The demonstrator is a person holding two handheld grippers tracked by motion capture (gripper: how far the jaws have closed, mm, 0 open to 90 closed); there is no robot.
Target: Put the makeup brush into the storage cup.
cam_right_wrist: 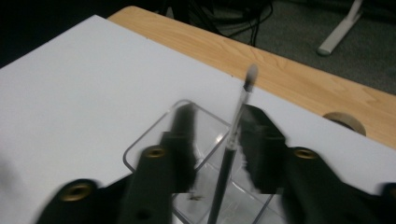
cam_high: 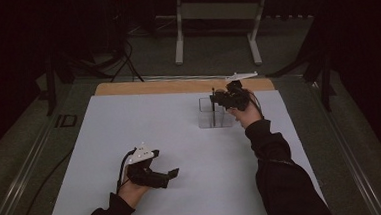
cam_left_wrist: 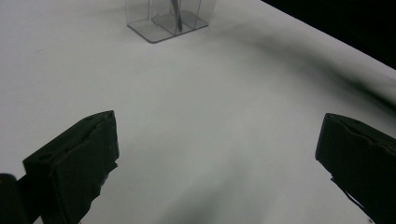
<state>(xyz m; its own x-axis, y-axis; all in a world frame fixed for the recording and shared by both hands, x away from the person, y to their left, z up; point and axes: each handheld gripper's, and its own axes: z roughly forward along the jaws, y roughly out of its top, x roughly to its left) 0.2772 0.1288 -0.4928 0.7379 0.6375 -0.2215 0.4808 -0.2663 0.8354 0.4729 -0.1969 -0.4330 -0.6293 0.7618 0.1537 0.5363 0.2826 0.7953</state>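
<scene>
Matte white board (cam_high: pixel 130 141), clear square holder (cam_high: pixel 214 117), slim pen (cam_right_wrist: pixel 229 154)

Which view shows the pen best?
The right gripper view: the pen stands close up between the open tongs, its lower end inside the clear holder. The high view gives only a thin dark upright line in the holder. The left gripper view catches just its lower part at the top edge.

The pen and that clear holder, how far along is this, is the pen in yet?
Looks nearly done: the pen stands upright inside the clear holder, its lower end down in a compartment. The right gripper sits over the holder, jaws apart on either side of the pen. Left to do: pull that gripper away. The left gripper is open, near the front edge.
</scene>
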